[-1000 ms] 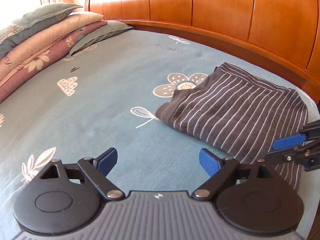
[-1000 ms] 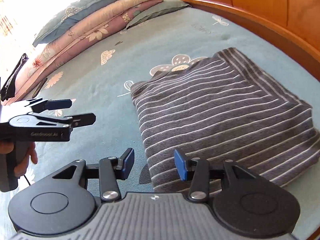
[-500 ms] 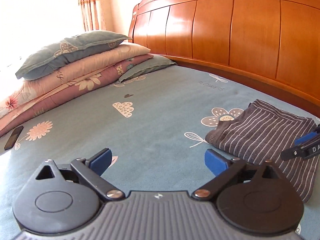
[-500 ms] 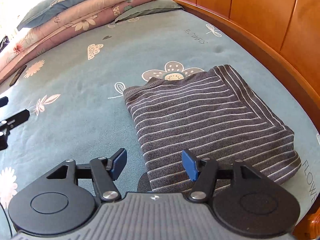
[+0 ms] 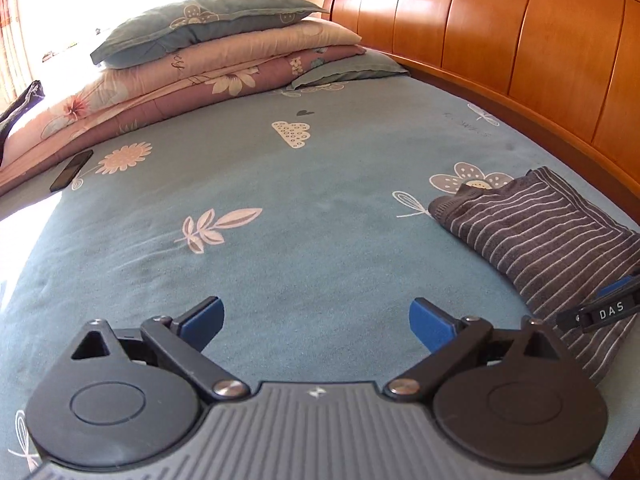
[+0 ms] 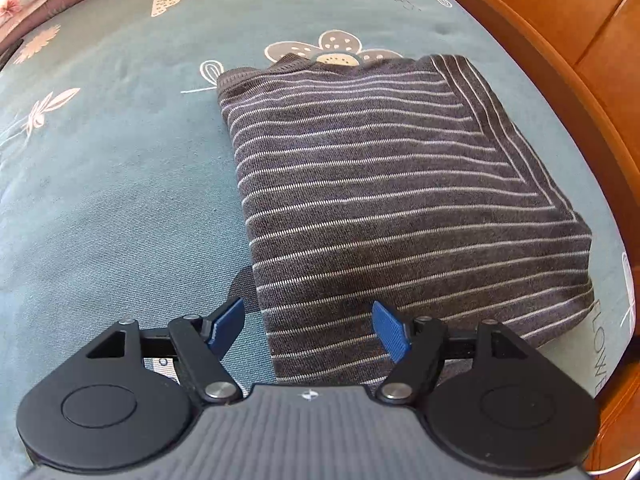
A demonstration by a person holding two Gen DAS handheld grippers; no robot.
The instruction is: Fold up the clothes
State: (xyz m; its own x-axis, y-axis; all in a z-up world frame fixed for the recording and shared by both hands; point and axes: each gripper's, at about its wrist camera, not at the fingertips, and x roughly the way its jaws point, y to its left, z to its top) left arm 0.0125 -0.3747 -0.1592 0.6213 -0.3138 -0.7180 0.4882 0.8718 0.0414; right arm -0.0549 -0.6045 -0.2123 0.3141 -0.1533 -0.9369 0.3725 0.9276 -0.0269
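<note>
I am holding the left gripper (image 5: 316, 322) spread wide and empty over bare sheet (image 5: 280, 240), the folded sweater (image 5: 552, 240) lying off to its right, while the right gripper (image 6: 308, 326), jaws just opening and gripping nothing, is hanging over that sweater's near left corner.

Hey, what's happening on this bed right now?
A person is folding clothes with a handheld gripper in each hand. A striped grey garment lies folded on the blue bedsheet near the wooden headboard. The right gripper hovers over its near edge, jaws just opened and holding nothing. The left gripper is open over bare sheet.
</note>
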